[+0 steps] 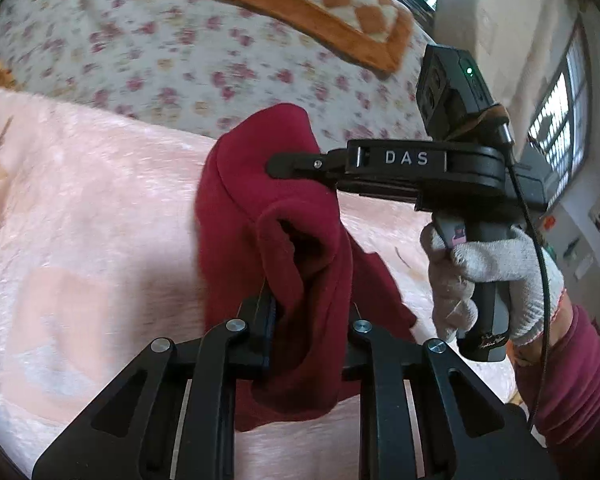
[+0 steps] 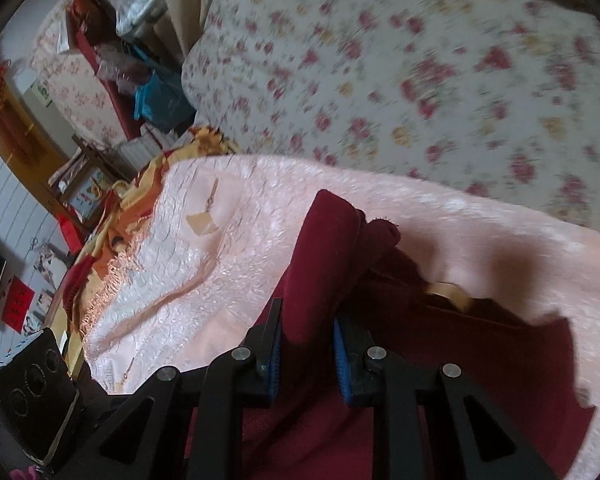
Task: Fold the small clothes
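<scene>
Pink plush blanket (image 1: 100, 216) covers the near part of the bed in the left wrist view, and its far edge meets a floral quilt (image 1: 160, 60) that carries an orange checkered mat (image 1: 320, 4) near the window. Bare pink pile spreads wide to the left of the dark red garment (image 1: 268, 208), which is lifted off the blanket in a bunched fold. The left hand-held gripper (image 1: 306, 320) is pinching the lower folds of that cloth between its fingers. The right hand-held gripper (image 1: 296, 166), held in a white-gloved hand (image 1: 496, 280), bites the upper part of the same garment from the right.

From the right wrist view, the pink blanket (image 2: 240, 248) ends in a ragged edge on the left, over an orange-yellow cover (image 2: 116, 236); cluttered furniture stands beyond the bed. The floral quilt (image 2: 420, 80) fills the far side. The right hand-held gripper (image 2: 306, 348) is clamped on a thick fold of the dark red garment (image 2: 328, 264), whose remaining cloth lies below and to the right on the blanket.
</scene>
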